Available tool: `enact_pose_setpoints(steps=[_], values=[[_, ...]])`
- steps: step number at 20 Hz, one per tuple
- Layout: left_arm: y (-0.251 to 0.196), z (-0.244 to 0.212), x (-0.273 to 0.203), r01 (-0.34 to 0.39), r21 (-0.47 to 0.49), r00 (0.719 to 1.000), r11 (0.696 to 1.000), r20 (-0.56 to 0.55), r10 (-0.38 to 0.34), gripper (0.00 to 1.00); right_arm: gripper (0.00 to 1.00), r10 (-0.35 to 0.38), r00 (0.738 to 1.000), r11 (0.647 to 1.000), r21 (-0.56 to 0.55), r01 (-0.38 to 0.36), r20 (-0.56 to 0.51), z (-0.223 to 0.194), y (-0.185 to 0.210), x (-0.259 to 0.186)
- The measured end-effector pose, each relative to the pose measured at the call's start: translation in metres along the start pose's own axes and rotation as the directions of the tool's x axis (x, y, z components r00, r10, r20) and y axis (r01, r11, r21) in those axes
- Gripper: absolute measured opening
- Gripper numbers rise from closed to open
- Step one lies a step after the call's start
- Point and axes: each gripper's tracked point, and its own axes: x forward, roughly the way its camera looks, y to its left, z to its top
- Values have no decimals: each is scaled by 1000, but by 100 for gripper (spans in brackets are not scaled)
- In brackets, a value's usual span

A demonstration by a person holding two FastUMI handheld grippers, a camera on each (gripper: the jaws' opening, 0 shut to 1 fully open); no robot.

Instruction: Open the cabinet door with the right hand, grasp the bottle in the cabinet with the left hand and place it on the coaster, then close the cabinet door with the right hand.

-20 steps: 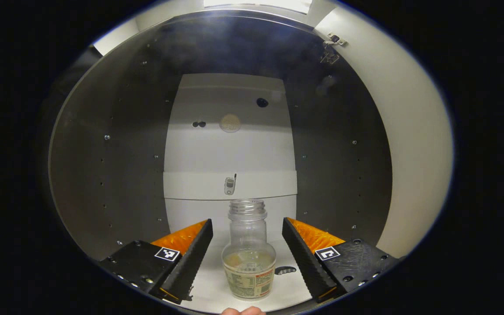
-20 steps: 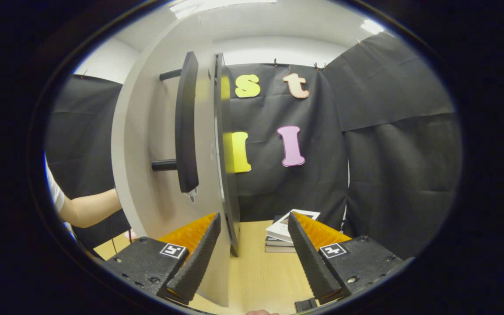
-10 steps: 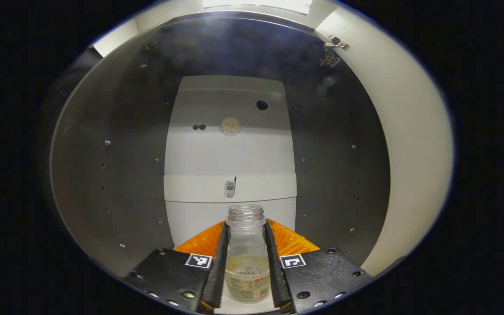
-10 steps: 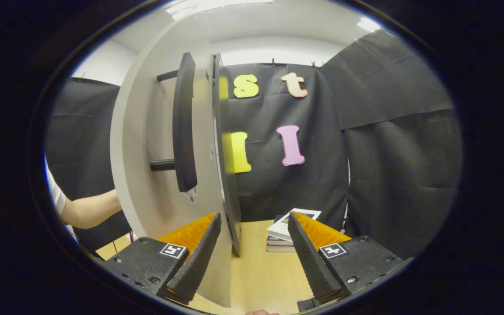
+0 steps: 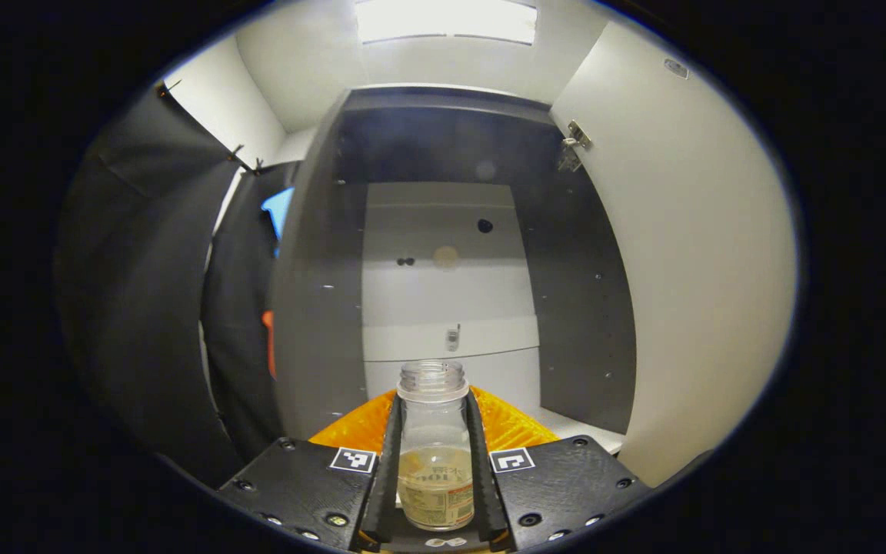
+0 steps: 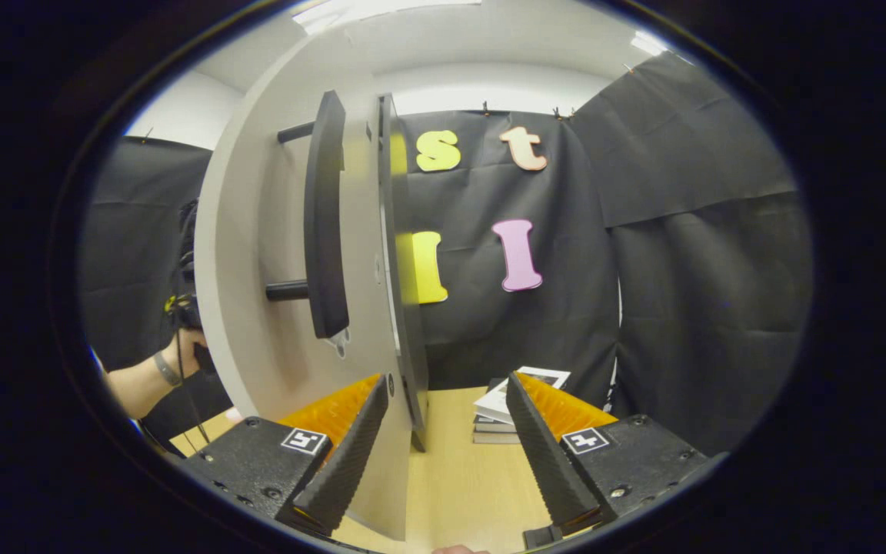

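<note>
Left gripper view: cabinet (image 5: 443,254) open, bottle (image 5: 433,446) grasped and clear of shelf, in front of cabinet opening; placing on coaster and closing door remain. Left gripper (image 5: 433,462) jaws narrowed, both fingers pressing bottle sides

Right gripper view: cabinet door (image 6: 274,269) swung open, handle (image 6: 325,223) free. Right gripper (image 6: 447,454) jaws wide apart, holding nothing, door's lower edge between fingers; contact unclear

The bottle's (image 5: 435,454) sides are covered by the left gripper's (image 5: 434,462) jaws, its label too blurred to read. The door (image 6: 274,308) hides most of the person's arm (image 6: 135,381) and part of the desk (image 6: 451,477).
</note>
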Motion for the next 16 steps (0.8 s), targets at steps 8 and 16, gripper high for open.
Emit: enact_pose_setpoints(steps=[8,16], values=[[79,-97,-125,-206,79,975,975,-69,211,39,96,-29,1000,1000,-1,29,-9,2,-1,-3],[116,-235,-210,-371,51,907,927,-193,374,39,96,-56,998,998,-24,56,-21,6,-2,-6]])
